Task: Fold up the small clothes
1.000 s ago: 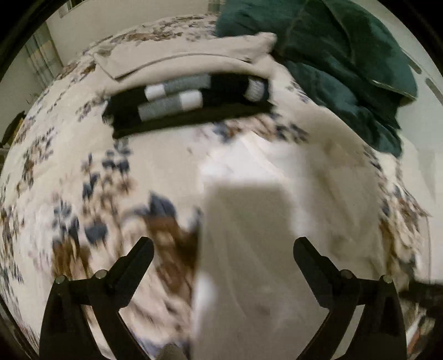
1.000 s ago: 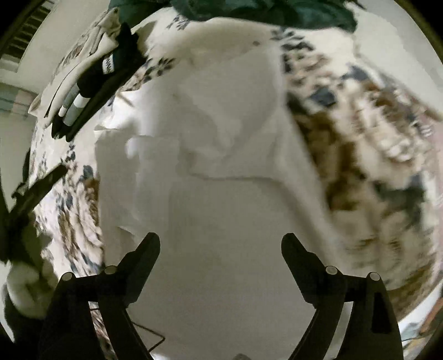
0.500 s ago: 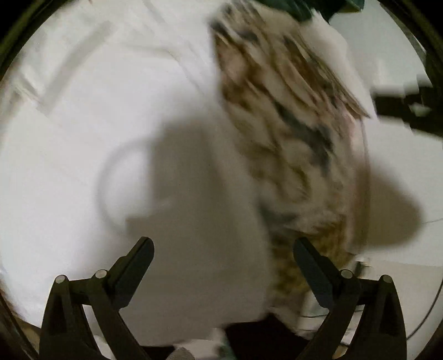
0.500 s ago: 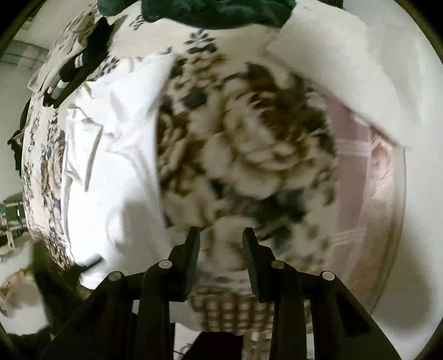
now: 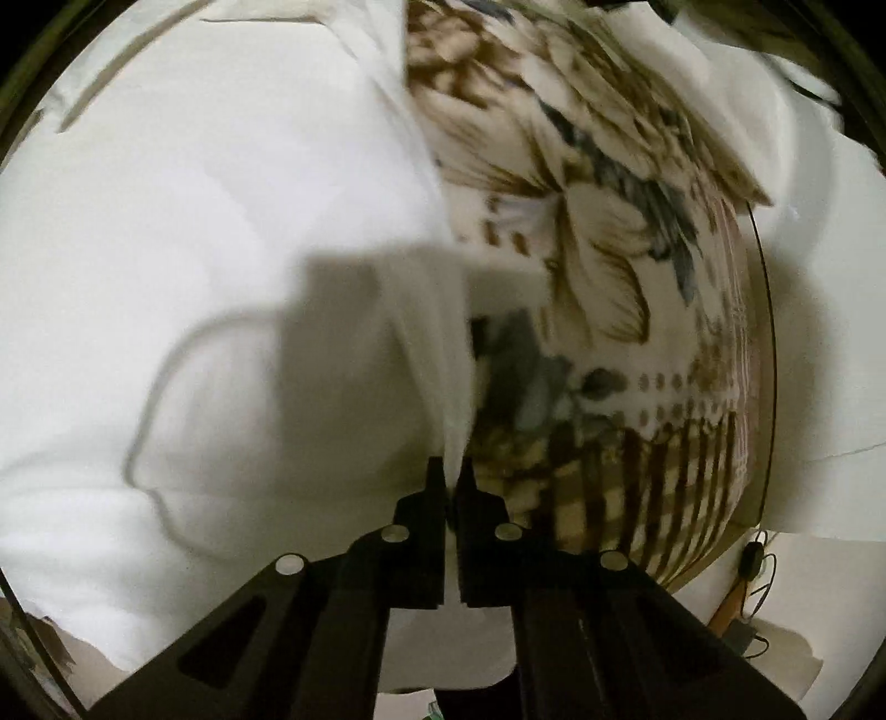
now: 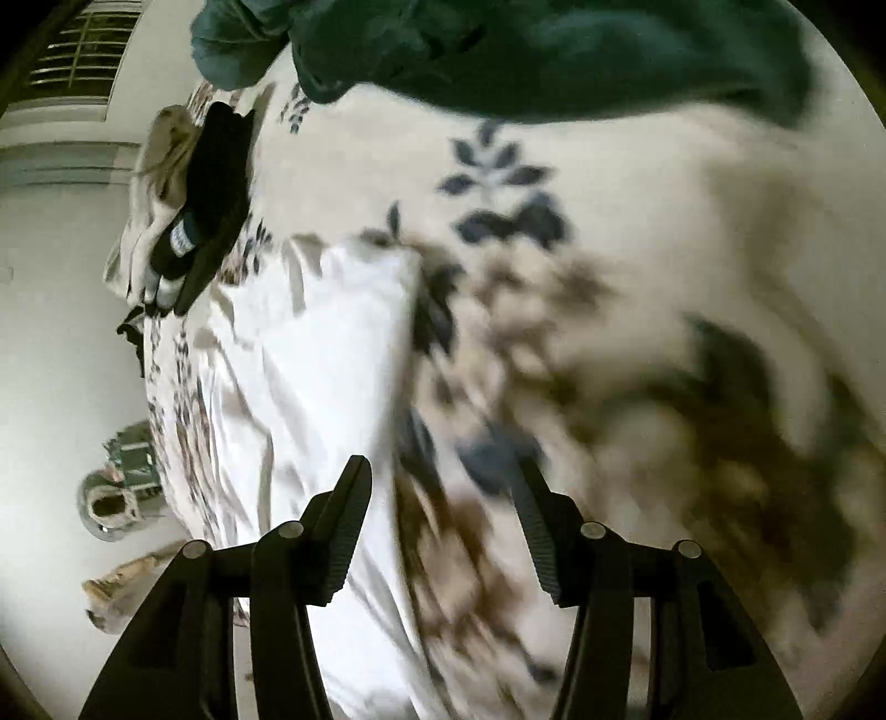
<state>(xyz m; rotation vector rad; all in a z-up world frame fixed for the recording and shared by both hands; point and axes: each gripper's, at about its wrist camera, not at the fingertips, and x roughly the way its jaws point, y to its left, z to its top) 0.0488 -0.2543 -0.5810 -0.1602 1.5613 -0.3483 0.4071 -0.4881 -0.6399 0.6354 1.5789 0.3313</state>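
- We judged the step in hand to be the start of a fold: taking hold of one side of the white garment (image 5: 210, 266) so it could be carried over itself.
- The left gripper (image 5: 451, 479) had its two fingers brought together on a raised ridge of the garment's edge; a thin strip of white cloth ran up from between the tips, so we took it as clamped on the fabric.
- The right gripper (image 6: 443, 498) had its fingers well apart, with nothing between them. It hovered over the floral bedspread (image 6: 637, 249), just beside the garment's long edge.
- The white garment lay spread and creased on the bedspread. In the left wrist view it filled the left half of the picture; in the right wrist view it ran from the near edge up toward the middle of the bed.
- For the next move, we thought the right gripper would need to close on a matching part of the edge, so both ends could lift evenly. Much of both views was blurred, so the exact spot was beyond us.
- Of containers we saw none. A stack of folded dark clothes (image 6: 216, 183) rested at the far side of the bed, and a dark green blanket (image 6: 554, 50) lay bunched along the top.
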